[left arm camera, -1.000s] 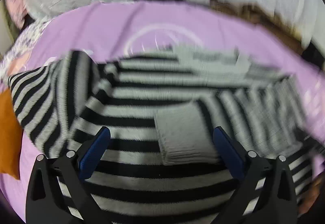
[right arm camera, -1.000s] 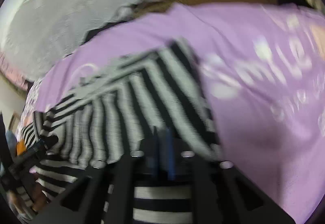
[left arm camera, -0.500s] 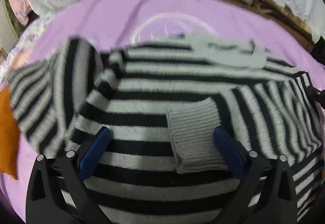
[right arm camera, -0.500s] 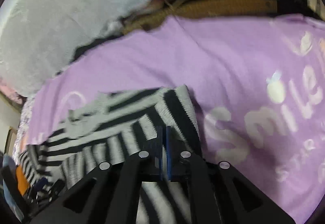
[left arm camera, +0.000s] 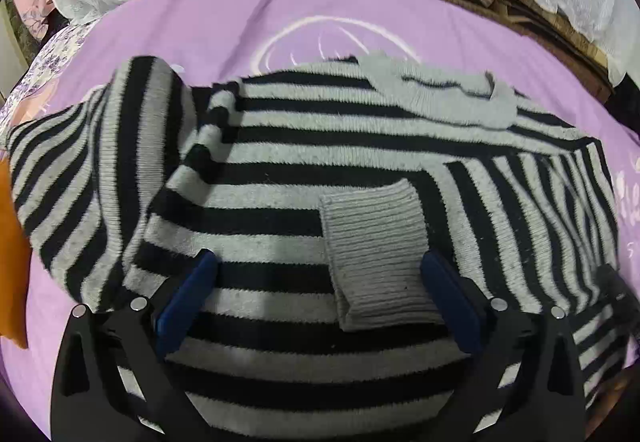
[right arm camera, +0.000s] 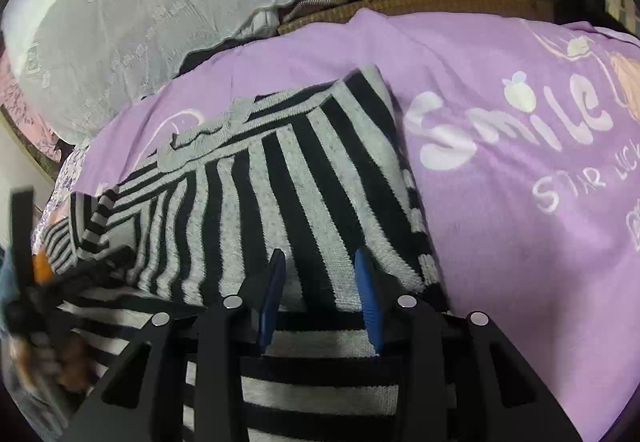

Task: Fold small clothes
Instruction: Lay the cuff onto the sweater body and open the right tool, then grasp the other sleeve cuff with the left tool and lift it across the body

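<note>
Striped sweater (left arm camera: 280, 177) lying flat on the purple bed sheet (left arm camera: 224, 21), right sleeve folded across the body with its ribbed cuff (left arm camera: 376, 254) near centre. Right claw (right arm camera: 320, 282) opening, pads just clear of the folded sleeve; left claw (left arm camera: 320, 290) spread wide above the cuff, gripping nothing. Risk: a pad snagging the knit on withdrawal could pull the fold open.

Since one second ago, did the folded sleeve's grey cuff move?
Cannot tell. The grey cuff lies between the left hand-held gripper pads as before, on the same stripes of the striped sweater; small shifts may be camera motion.
</note>
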A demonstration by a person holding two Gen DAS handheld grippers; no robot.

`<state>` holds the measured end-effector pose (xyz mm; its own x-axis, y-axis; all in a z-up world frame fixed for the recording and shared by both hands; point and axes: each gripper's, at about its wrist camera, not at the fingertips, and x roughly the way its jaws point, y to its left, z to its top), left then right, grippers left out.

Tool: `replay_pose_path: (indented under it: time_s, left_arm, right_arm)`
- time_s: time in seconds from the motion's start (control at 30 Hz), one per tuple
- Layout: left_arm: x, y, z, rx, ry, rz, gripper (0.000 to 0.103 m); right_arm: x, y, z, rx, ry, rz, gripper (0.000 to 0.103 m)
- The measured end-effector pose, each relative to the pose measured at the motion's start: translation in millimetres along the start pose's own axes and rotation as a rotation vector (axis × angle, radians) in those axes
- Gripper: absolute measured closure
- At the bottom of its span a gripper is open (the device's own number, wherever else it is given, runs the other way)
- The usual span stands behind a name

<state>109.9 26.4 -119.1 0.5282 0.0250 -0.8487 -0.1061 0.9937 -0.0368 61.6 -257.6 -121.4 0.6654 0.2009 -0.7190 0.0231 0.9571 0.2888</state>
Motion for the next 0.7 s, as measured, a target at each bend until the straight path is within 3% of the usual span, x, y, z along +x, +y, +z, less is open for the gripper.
replay_pose_path:
  time_s: [0.13, 0.27, 0.4, 0.5, 0.6, 0.7]
  left_arm:
    - [-33, 27, -2, -0.058, -0.060, -0.057, 0.004]
    - [-58, 81, -10, -0.153, -0.107, -0.012, 0.004]
    - [-52, 139, -9, -0.307, -0.090, 0.050, 0.005]
    - [-38, 168, -3, -0.416, -0.060, 0.012, 0.005]
    - [-20, 177, 14, -0.447, -0.021, -0.035, 0.005]
    - [-13, 181, 30, -0.448, -0.038, -0.030, 0.006]
  right_arm:
    - [-6, 10, -2, -0.042, -0.031, -0.032, 0.065]
    - [-18, 9, -2, -0.031, -0.064, -0.034, 0.065]
    - [-42, 17, 1, 0.021, -0.117, -0.012, 0.064]
    - [-53, 34, 7, 0.045, -0.142, 0.042, 0.064]
    - [-60, 59, 18, 0.049, -0.162, 0.108, 0.064]
    - [-55, 86, 32, 0.081, -0.156, 0.172, 0.061]
